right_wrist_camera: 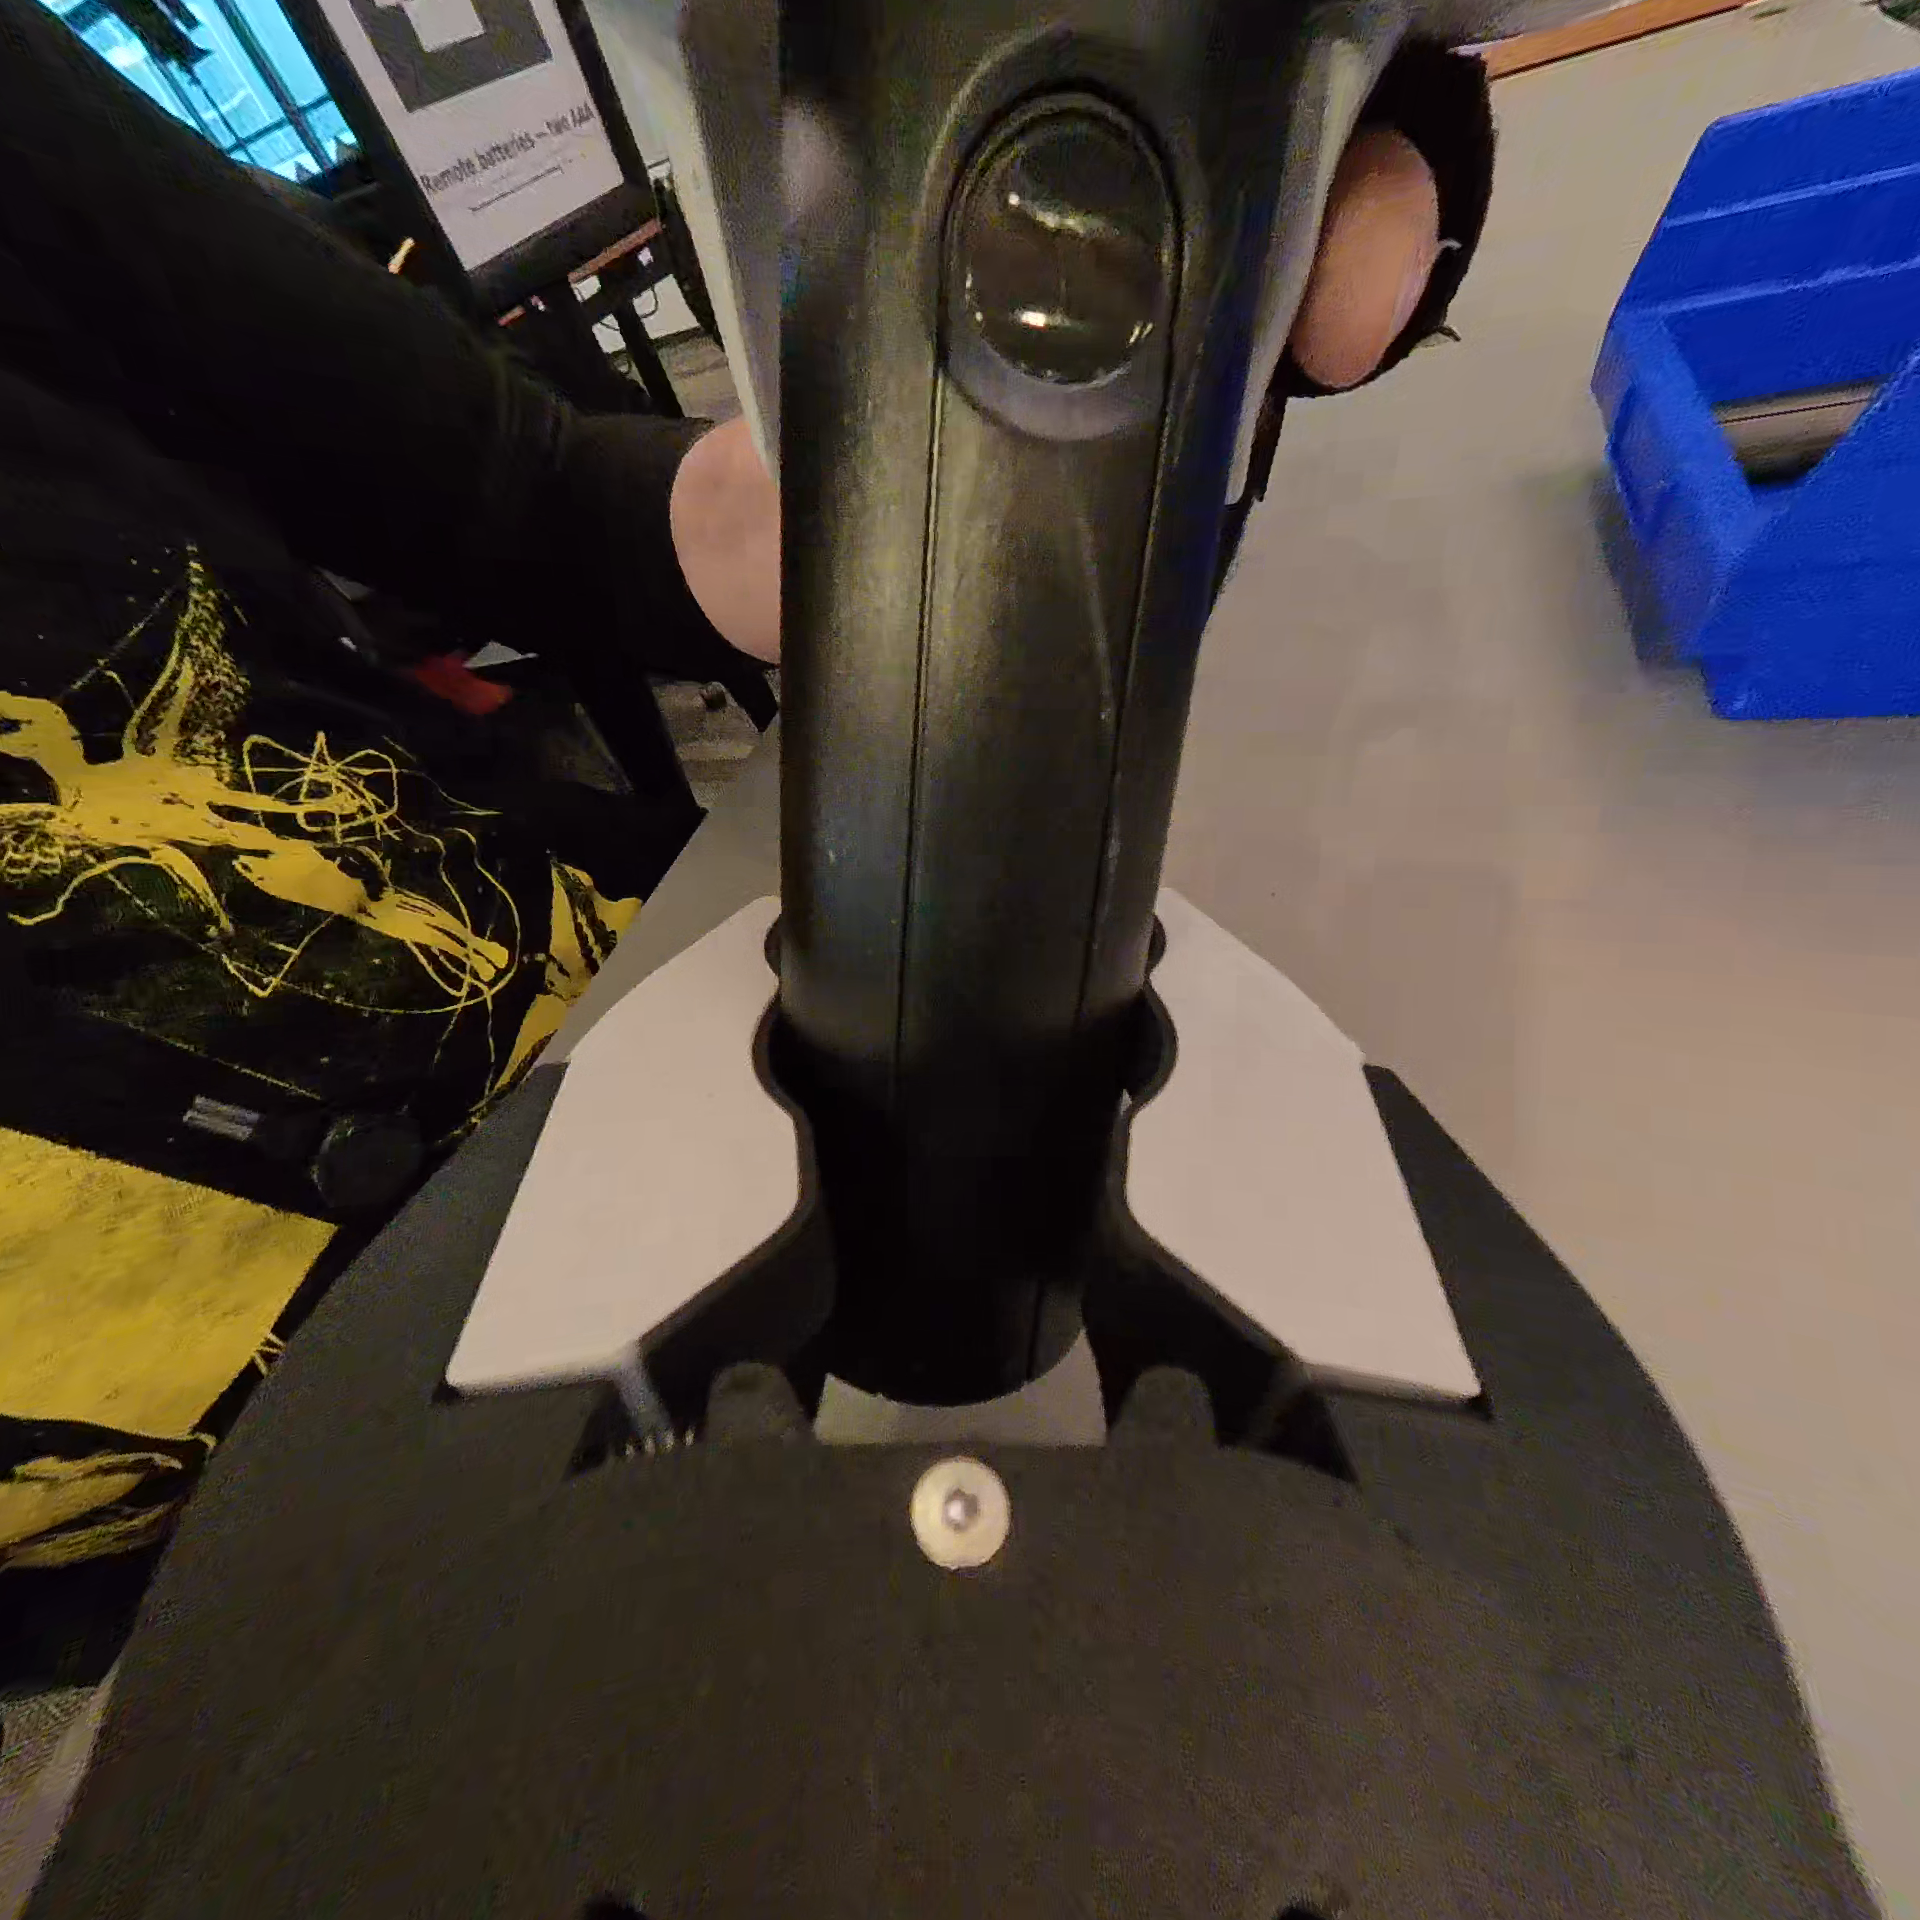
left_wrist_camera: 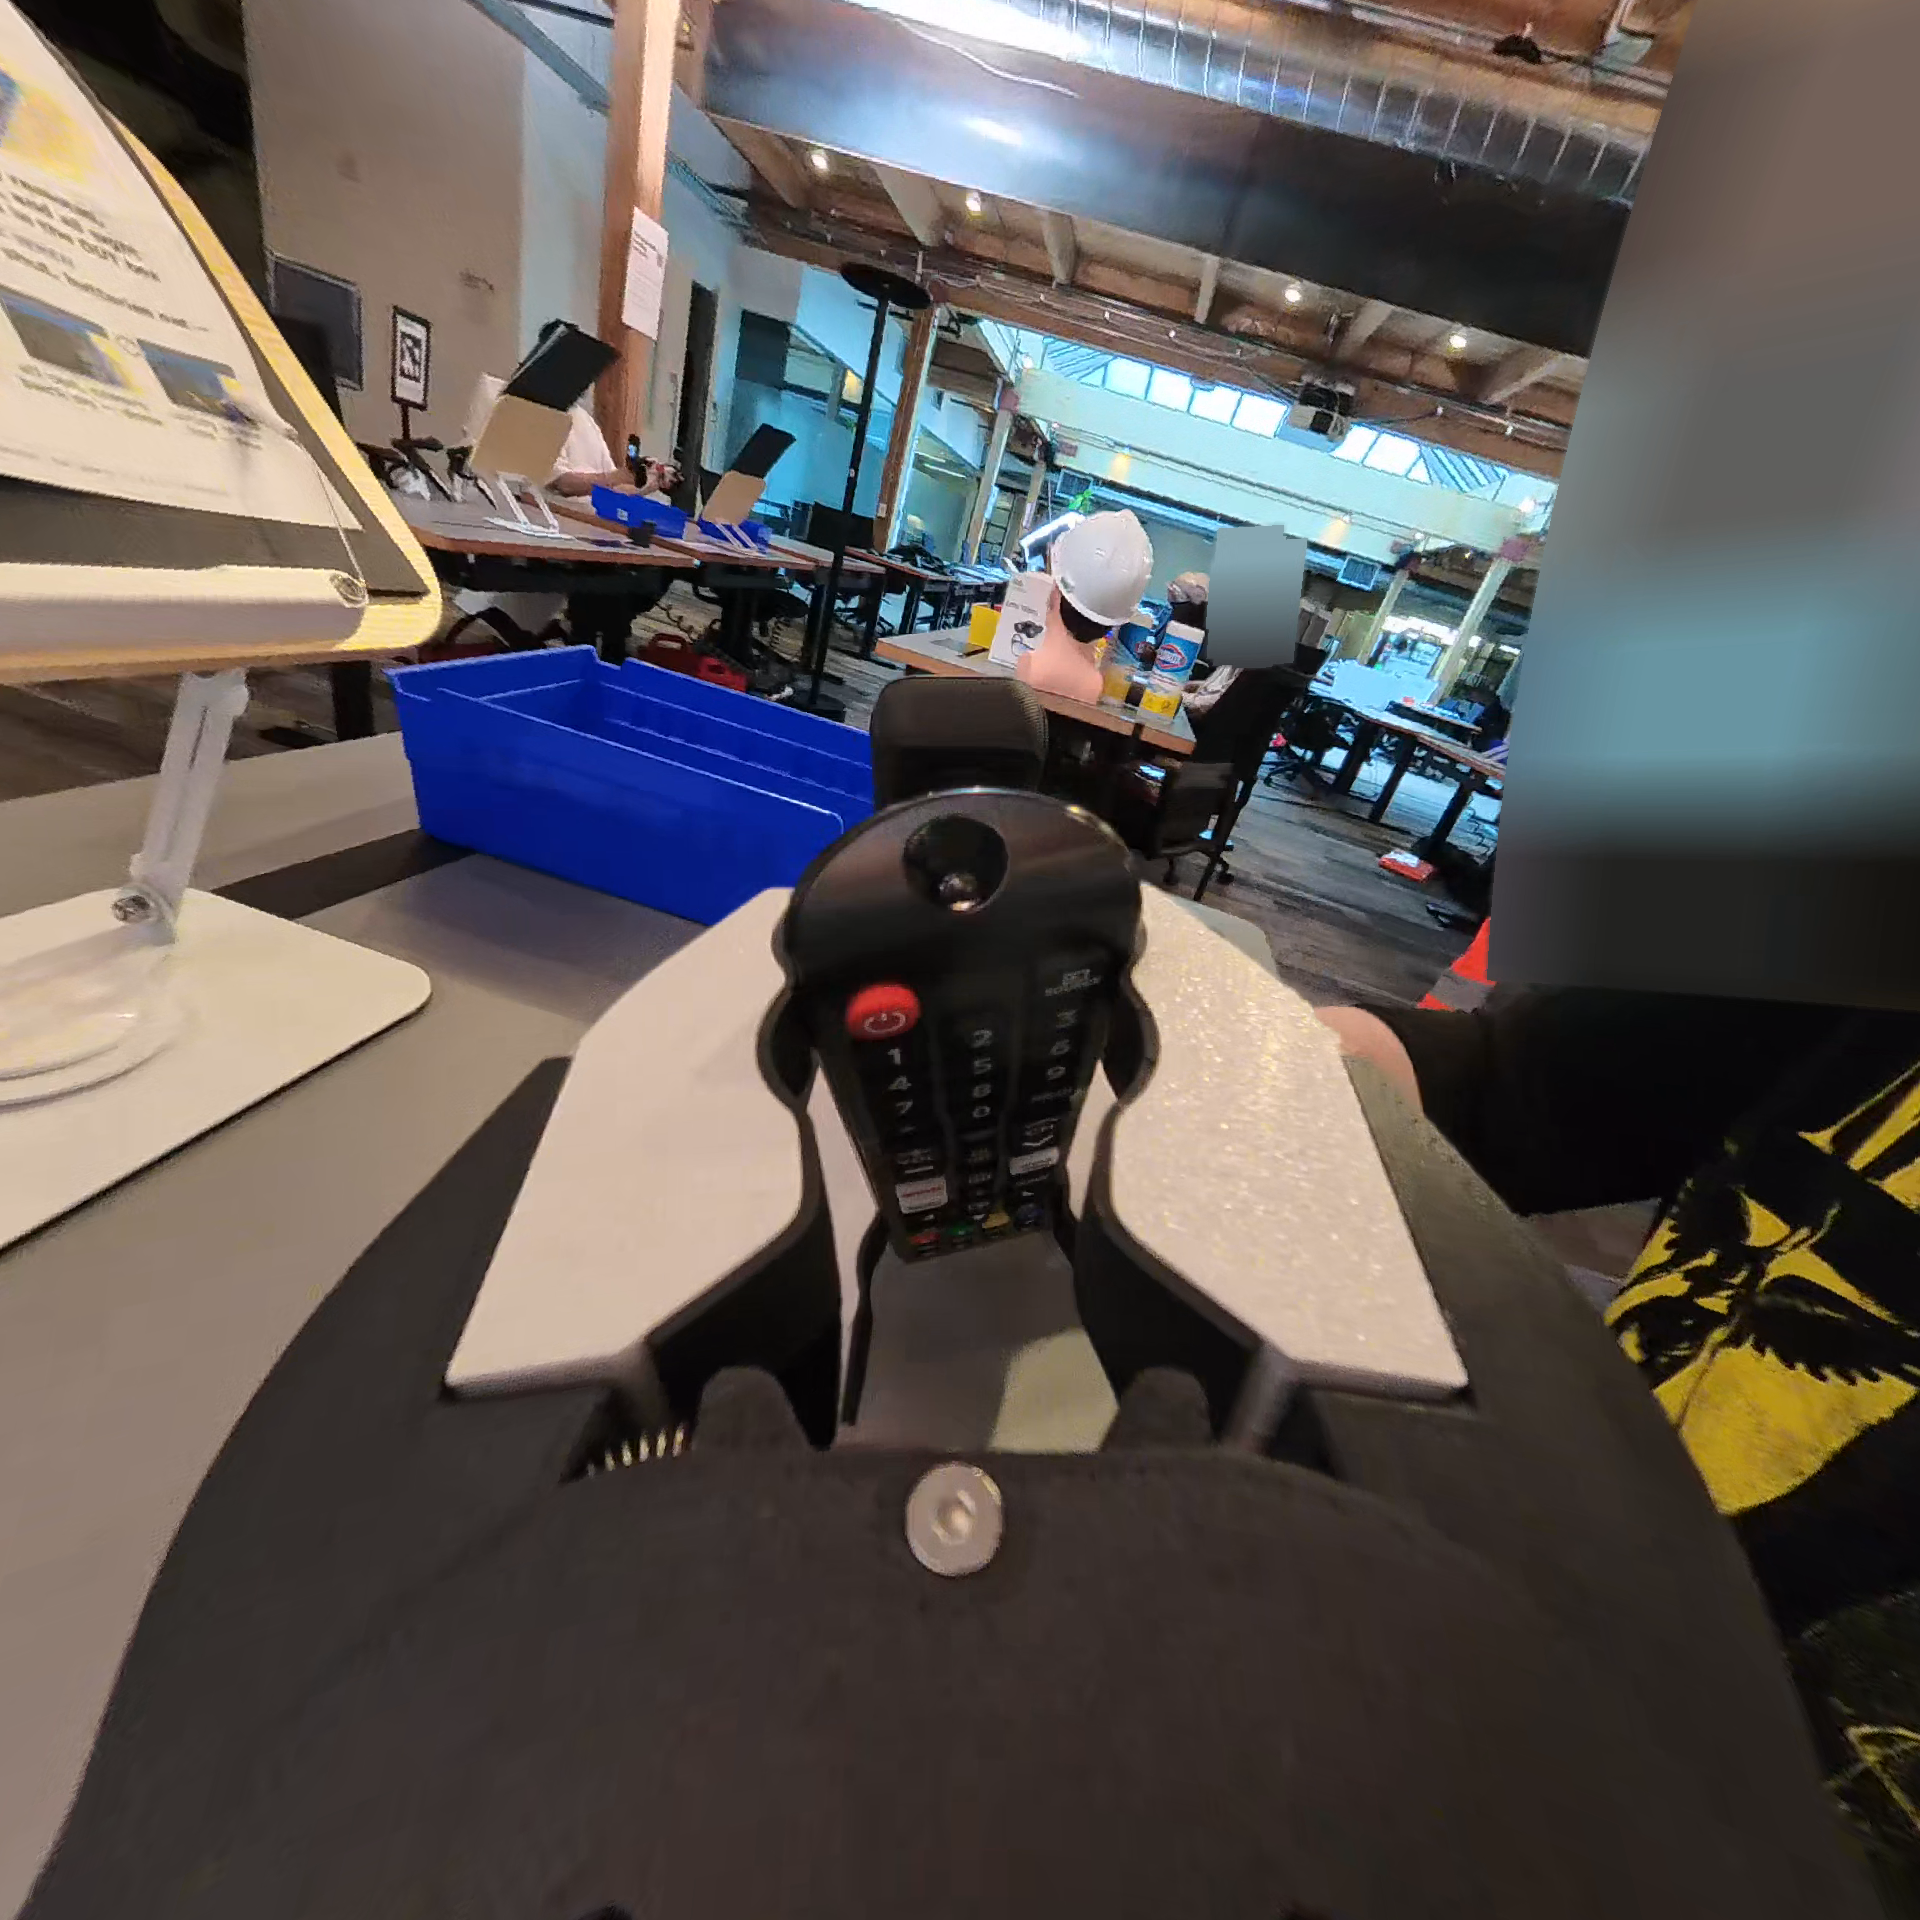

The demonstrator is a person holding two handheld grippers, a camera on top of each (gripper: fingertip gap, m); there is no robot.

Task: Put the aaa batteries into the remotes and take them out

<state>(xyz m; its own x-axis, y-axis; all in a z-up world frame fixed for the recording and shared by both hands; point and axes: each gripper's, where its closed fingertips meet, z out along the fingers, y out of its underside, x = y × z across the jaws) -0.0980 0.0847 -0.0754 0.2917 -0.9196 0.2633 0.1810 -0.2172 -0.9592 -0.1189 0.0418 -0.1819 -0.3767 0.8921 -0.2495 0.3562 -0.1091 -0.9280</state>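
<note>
We've got both the left gripper (left_wrist_camera: 961,1049) and right gripper (right_wrist_camera: 961,997) clamped on the remote (left_wrist_camera: 961,1081), blue bin (right_wrist_camera: 1787,436) well apart across bare tabletop (right_wrist_camera: 1455,883).

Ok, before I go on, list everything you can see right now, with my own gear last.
remote: black, one in each view, button face in the left view, plain back in the right; cannot tell if it is the same one
bin: 1, blue, on the table beyond the remote
table: 1, grey, underneath
stand: 1, white, left on the table, carrying a printed sheet
hard hat: 1, white, far background
batteries: none visible
shirt: black and yellow, right edge
hand: beside the remote's far end
left gripper: jaws shut on remote
right gripper: jaws shut on remote
</note>
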